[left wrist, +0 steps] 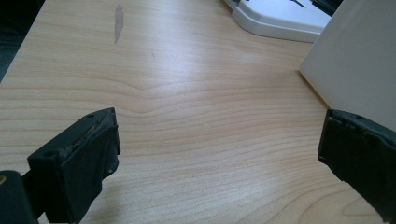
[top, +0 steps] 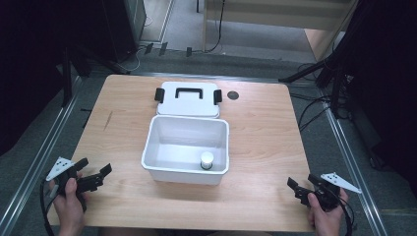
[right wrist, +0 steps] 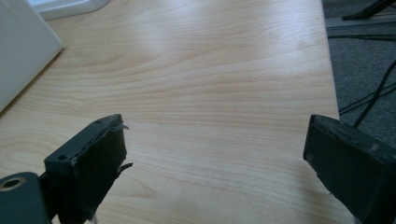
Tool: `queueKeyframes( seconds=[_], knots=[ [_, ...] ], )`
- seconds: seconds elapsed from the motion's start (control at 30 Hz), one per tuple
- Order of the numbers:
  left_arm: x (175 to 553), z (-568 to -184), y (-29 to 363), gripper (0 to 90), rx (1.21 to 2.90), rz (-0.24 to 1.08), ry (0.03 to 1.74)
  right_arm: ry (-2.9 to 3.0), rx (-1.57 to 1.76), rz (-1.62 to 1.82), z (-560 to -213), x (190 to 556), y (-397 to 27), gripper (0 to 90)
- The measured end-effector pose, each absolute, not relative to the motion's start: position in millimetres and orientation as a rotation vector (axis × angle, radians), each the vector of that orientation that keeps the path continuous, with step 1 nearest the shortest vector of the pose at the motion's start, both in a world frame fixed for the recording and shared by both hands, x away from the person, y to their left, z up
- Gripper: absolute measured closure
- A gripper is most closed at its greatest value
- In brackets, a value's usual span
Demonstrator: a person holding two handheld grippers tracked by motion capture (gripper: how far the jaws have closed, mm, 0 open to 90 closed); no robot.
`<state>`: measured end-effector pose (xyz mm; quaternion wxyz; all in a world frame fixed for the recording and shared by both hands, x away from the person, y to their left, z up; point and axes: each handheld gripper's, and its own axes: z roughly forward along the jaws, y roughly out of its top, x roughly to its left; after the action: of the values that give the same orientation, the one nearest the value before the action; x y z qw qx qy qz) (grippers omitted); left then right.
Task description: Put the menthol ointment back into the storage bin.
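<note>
A white plastic box (top: pixel 162 167) stands open in the middle of the wooden table (top: pixel 255 128), with a small white-capped jar (top: pixel 207 161) inside at its front right corner. Its white lid (top: pixel 187 105), with a black handle and black clips, lies flat just behind it. My left gripper (top: pixel 94 172) rests at the table's front left, held by a hand, jaws wide apart and empty; the box wall (left wrist: pixel 355 70) and lid (left wrist: pixel 280 16) show ahead of it. My right gripper (top: pixel 302 184) sits at the front right, also open and empty, with the box side (right wrist: pixel 21 51) to its left.
A small round black hole (top: pixel 233 95) sits in the tabletop behind the lid. A grey scuff (left wrist: pixel 118 21) marks the wood at the left. Metal rails (top: pixel 44 147) run along both sides of the table, and cables (top: pixel 314 105) lie on the floor at the right.
</note>
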<state>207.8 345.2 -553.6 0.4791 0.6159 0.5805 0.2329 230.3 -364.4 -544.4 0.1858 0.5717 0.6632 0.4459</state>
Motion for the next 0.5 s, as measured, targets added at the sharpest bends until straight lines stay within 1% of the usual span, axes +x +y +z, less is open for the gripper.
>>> queueKeyframes(
  seconds=[0.2, 0.5],
  knots=[
    [208.2, -553.8, 345.0, 0.0, 1.501, 0.567, 1.419, 1.81, 1.644, 1.312, -547.3, 228.4, -368.8, 6.1],
    [208.2, -553.7, 344.6, 0.0, 1.504, 0.565, 1.42, 1.799, 1.655, 1.274, -549.1, 228.4, -365.6, 6.1]
  ],
)
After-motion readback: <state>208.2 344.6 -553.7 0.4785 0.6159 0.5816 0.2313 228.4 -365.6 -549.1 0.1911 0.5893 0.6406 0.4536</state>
